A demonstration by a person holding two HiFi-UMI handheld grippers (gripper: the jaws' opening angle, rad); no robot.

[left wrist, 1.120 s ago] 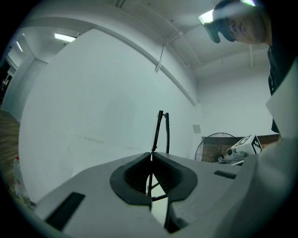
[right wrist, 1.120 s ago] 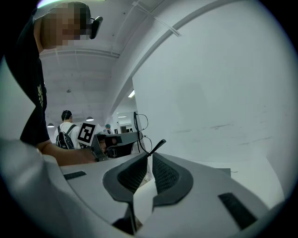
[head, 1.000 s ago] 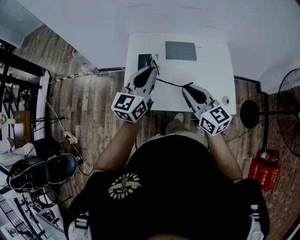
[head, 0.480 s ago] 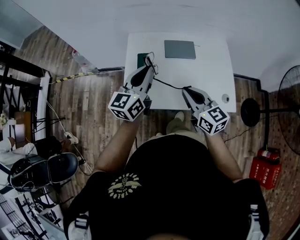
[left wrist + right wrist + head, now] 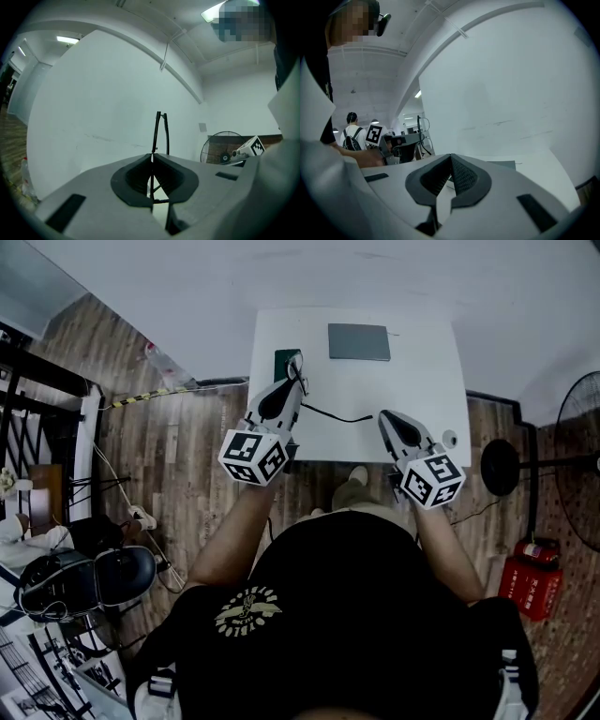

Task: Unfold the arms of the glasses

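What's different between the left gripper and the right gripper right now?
The left gripper is shut on the glasses; the right gripper has just closed on nothing. The left gripper reaches further over the table than the right gripper, which is nearer the person. Both have shut jaws.

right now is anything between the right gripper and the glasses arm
Nothing visible. The right gripper, fingers just closed on nothing, sits close to the free tip of the glasses arm, with only bare table between. The left gripper holds the frame.
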